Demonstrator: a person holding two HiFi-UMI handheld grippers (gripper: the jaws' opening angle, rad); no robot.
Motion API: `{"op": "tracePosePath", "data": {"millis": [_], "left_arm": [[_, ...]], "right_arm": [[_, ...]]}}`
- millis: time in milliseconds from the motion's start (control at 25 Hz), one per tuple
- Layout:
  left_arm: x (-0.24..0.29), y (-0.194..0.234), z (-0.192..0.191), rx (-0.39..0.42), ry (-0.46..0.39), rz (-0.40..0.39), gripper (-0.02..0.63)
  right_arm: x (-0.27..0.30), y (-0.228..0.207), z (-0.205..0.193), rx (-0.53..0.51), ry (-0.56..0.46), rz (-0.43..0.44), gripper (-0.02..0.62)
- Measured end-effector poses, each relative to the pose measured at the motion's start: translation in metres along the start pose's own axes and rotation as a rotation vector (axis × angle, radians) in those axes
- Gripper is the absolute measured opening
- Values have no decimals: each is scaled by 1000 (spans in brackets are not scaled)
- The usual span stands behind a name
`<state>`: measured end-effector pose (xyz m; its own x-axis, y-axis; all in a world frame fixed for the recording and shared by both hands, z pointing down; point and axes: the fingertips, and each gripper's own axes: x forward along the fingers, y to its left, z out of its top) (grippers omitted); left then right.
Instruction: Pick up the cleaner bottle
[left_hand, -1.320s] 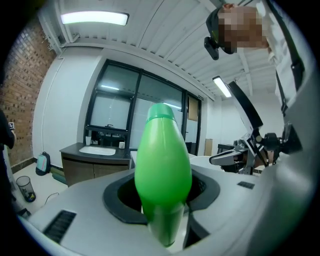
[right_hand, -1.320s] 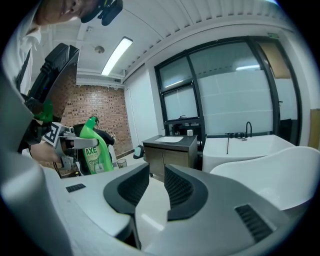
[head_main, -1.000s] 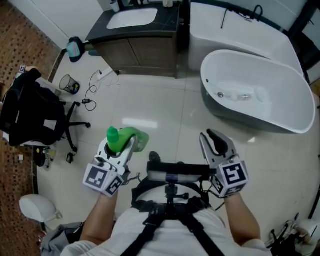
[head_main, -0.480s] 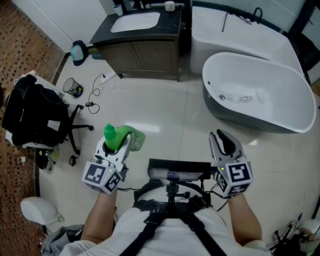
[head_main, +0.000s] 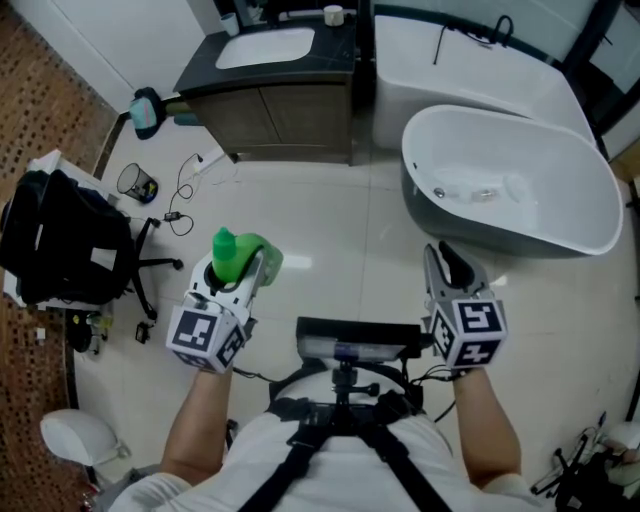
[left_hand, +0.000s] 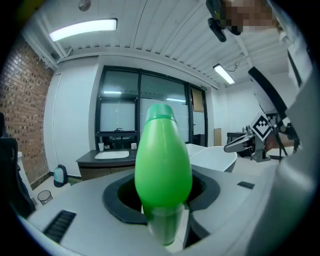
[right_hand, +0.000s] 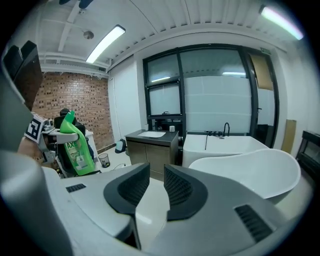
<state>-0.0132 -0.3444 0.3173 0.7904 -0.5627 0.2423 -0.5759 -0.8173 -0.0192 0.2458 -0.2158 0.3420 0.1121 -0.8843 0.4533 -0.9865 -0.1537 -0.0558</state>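
Within left tool (head_main: 238, 272), one cleaner bottle (left_hand: 163, 160)

Clamped in my left tongs (head_main: 241, 270), the green plastic cleaner bottle (head_main: 230, 256) looks smooth and glossy, catching the light. The tongs' grey plastic shell is matt. Under them, the pale floor tiles (head_main: 340, 230) shine, mirror-glossy. Well ahead, the brown wood-look cabinet (head_main: 290, 120) looks matt. Off to the right, the white oval bathtub (head_main: 540, 170) gleams, smooth inside.
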Motion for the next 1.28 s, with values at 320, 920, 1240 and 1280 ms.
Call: {"op": "tracePosePath", "data": {"millis": [320, 920, 1240, 1280], "left_arm": [[-9, 14, 3, 13, -5, -30, 169], [1, -2, 11, 27, 4, -104, 169], [4, -10, 15, 38, 4, -124, 169], [5, -10, 15, 37, 4, -125, 169]], "right_arm": [[0, 24, 4, 10, -10, -29, 98], [-2, 34, 7, -6, -11, -25, 14], [2, 47, 4, -26, 35, 31, 5], [2, 48, 4, -31, 39, 35, 5]]}}
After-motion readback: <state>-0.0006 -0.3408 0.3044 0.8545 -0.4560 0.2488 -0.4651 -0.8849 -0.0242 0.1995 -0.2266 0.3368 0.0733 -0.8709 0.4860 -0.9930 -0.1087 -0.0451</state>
